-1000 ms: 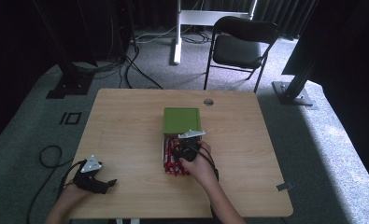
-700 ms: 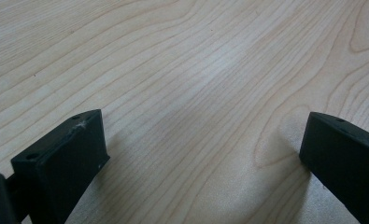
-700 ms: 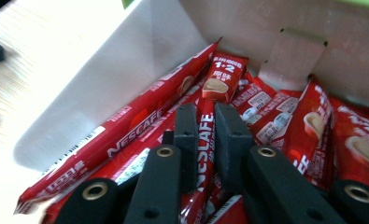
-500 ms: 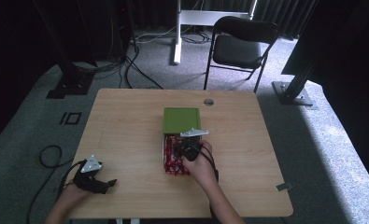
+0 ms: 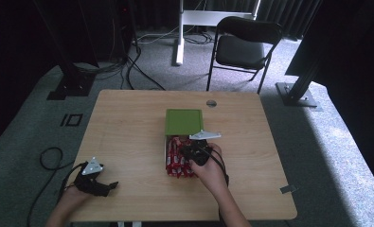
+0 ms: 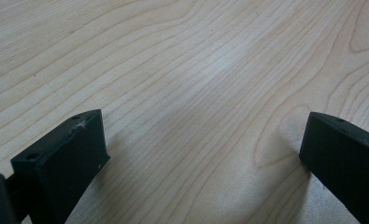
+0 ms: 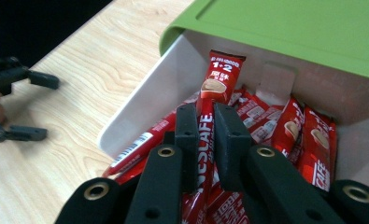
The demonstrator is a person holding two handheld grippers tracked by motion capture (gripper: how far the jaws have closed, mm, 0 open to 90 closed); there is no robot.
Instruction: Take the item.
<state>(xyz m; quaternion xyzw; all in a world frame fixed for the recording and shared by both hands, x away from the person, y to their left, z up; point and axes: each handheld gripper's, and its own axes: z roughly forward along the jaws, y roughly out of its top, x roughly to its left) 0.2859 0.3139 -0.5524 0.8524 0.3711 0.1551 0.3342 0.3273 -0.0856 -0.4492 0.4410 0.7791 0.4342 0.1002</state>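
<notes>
A green-topped box [image 5: 183,122] stands at the table's middle with its white drawer [image 7: 145,109] pulled out toward me. Several red coffee sachets [image 5: 176,161] fill the drawer. My right gripper [image 7: 205,122] hangs over the drawer, shut on one red sachet [image 7: 216,84] that stands upright between its jaws, and it is seen from above as the right gripper [image 5: 194,152]. Near the table's front left corner, my left gripper [image 5: 110,185] rests low over the bare wood, jaws wide apart with nothing between them; its fingers [image 6: 63,156] show close up.
The wooden table [image 5: 128,123] has a round grommet [image 5: 211,103] near its far edge and a grey clip [image 5: 288,189] at the right front edge. A black chair [image 5: 244,45] stands behind the table. Cables lie on the carpet at the left.
My right gripper has shifted slightly over the drawer with the sachet. The left gripper has stayed where it was.
</notes>
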